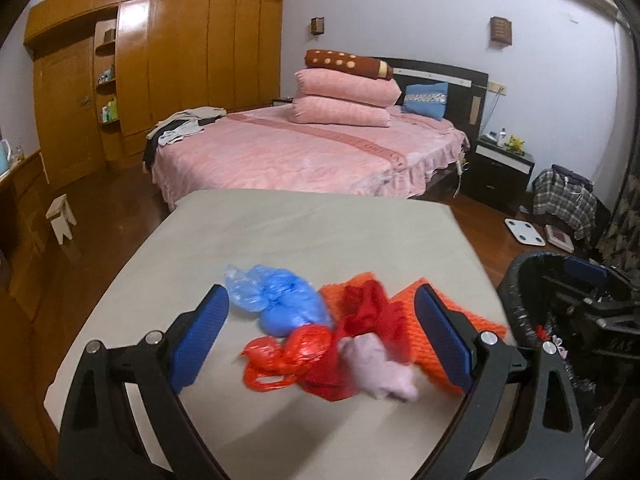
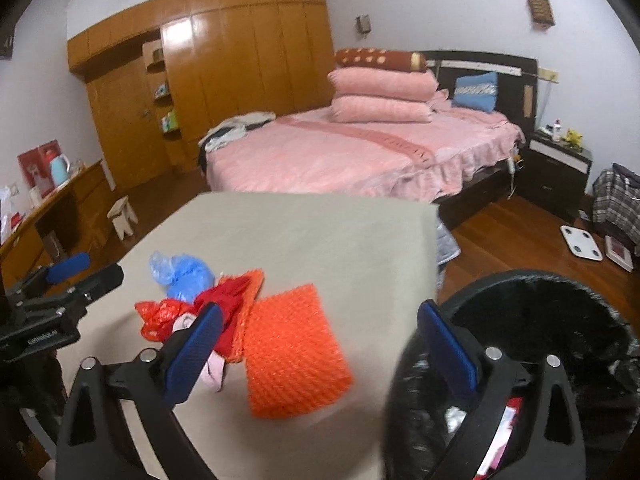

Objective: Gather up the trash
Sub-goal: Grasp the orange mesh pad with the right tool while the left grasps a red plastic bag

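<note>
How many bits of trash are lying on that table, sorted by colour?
Blue: 1, the blue plastic bag
Red: 2, the red plastic bag and the red mesh netting
Orange: 1, the orange foam net
Pink: 1, the pink crumpled piece
Total: 5

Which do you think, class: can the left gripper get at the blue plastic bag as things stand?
Probably yes. The left gripper is open, and the blue plastic bag lies uncovered on the table between its fingertips, at the pile's far edge, with nothing in the way.
</note>
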